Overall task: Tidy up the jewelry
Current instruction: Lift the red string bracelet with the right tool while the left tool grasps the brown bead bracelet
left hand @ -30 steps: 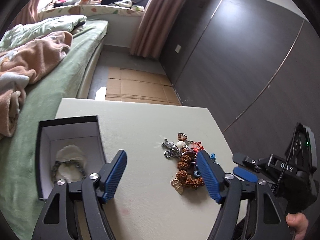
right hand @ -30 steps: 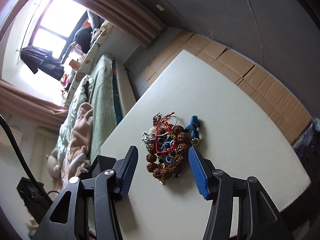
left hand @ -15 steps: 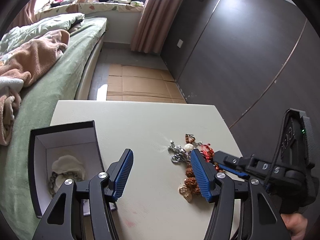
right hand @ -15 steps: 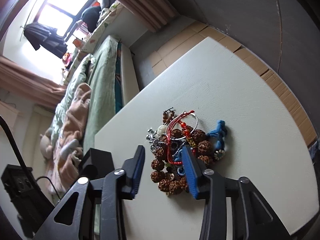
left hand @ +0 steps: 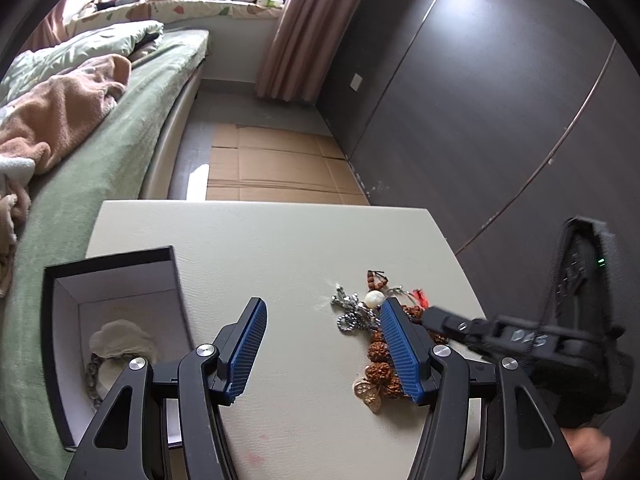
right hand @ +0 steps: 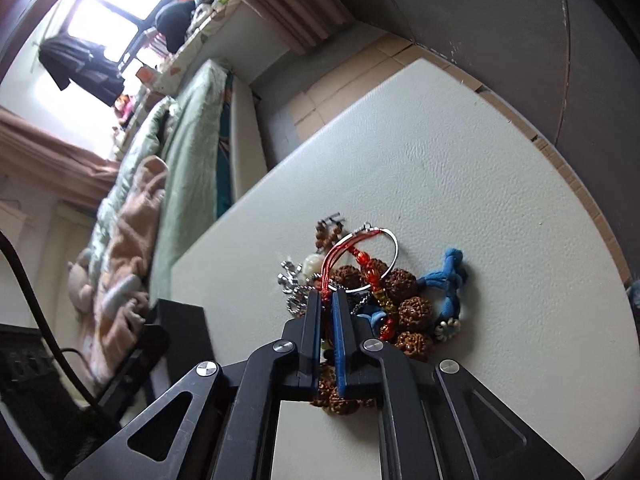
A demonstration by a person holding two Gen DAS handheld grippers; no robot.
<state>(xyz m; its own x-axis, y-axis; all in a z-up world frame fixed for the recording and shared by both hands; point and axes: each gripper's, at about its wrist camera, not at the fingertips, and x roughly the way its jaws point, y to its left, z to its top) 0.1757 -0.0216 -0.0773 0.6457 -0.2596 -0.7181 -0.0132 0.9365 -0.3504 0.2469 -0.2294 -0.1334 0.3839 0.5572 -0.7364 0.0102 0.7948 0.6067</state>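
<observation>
Right gripper point(right hand: 327, 304) jaws have just closed onto the red cord bracelet point(right hand: 340, 256) to lift it from the jewelry pile point(right hand: 380, 300); left gripper point(left hand: 322, 344) jaws stand half open, empty, beside the open box point(left hand: 116, 276) on the worktop point(left hand: 260, 240).

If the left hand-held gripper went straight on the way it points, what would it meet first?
Probably bare tabletop: the left hand-held gripper is open, with the jewelry pile by its right finger.

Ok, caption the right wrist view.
Right gripper fingers pinch the red cord bracelet atop the tangled jewelry pile.
</observation>
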